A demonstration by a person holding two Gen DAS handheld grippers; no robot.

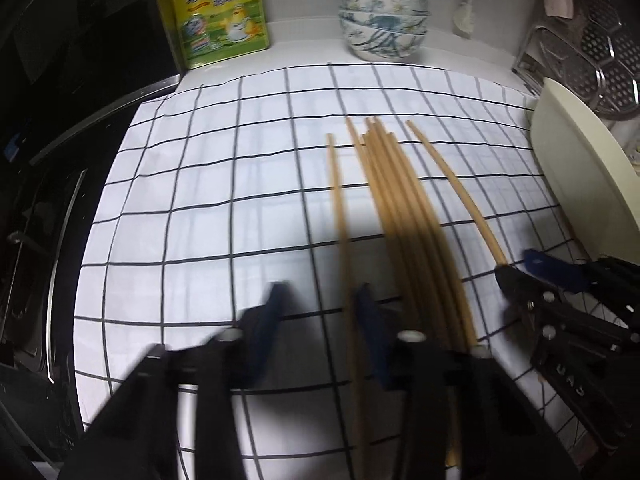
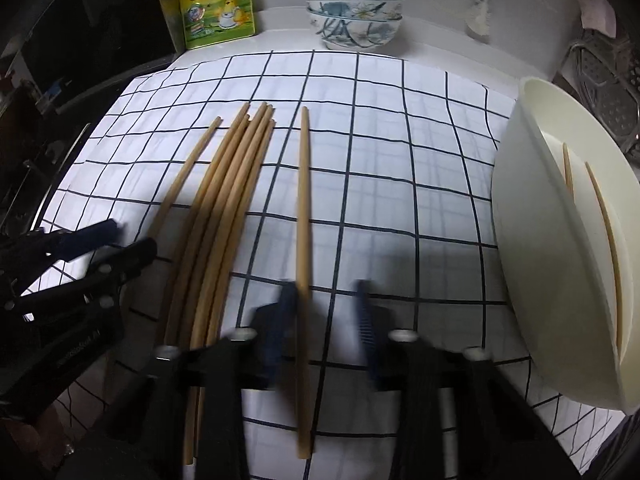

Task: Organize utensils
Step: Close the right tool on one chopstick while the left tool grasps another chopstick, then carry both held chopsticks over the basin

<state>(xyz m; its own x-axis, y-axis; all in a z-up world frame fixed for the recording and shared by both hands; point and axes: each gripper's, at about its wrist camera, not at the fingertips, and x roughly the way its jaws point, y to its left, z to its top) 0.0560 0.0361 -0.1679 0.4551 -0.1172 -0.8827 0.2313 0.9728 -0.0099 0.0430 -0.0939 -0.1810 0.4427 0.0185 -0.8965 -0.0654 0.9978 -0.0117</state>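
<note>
Currently the left gripper (image 1: pixel 322 300) is held spread over the checked cloth (image 1: pixel 200 200), with one wooden chopstick (image 1: pixel 334 184) lying between its blurred fingers, close against the right-hand one. The right gripper (image 2: pixel 324 300) is likewise seen spread, a single chopstick (image 2: pixel 304 184) lying beside its left-hand finger. A bundle of chopsticks (image 2: pixel 236 184) is left between the two tools. To the right gripper's right, a cream holder (image 2: pixel 532 240) is lying with two chopsticks (image 2: pixel 604 220) inside.

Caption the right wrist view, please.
Right gripper over one tan wooden chopstick on white checked cloth; cream plastic holder beside it.
</note>
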